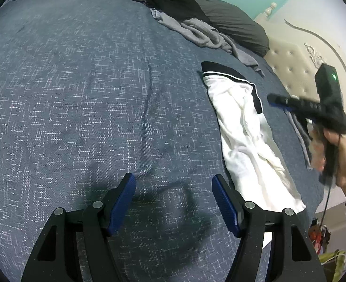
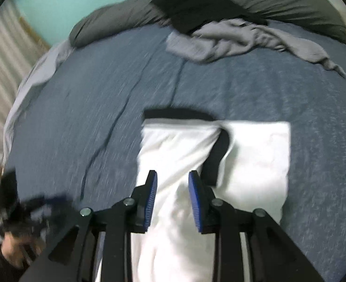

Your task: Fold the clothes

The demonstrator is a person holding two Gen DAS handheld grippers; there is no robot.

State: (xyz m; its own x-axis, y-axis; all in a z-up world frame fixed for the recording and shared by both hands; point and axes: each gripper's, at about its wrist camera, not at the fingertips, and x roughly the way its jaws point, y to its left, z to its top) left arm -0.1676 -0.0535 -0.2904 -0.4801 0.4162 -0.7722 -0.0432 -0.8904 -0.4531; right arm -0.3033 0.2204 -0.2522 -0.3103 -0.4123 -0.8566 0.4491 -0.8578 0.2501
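**Tongs parted over a half-folded white shirt**

Right tongs [image 2: 173, 197] stand narrowly open over the white shirt [image 2: 187, 155], gripping nothing; left tongs [image 1: 174, 202] gape wide and empty over the bare blue bedspread [image 1: 79, 94]. Best judged: pinch a hem edge cleanly before folding. Motion blur smears the shirt's creases, and its near end is hidden.

The bed [image 1: 79, 82] carries a blue woven cover. Directly on it lie a folded white garment [image 2: 255, 159] with black trim, a crumpled grey garment [image 2: 243, 40], and dark pillows [image 2: 302, 7].
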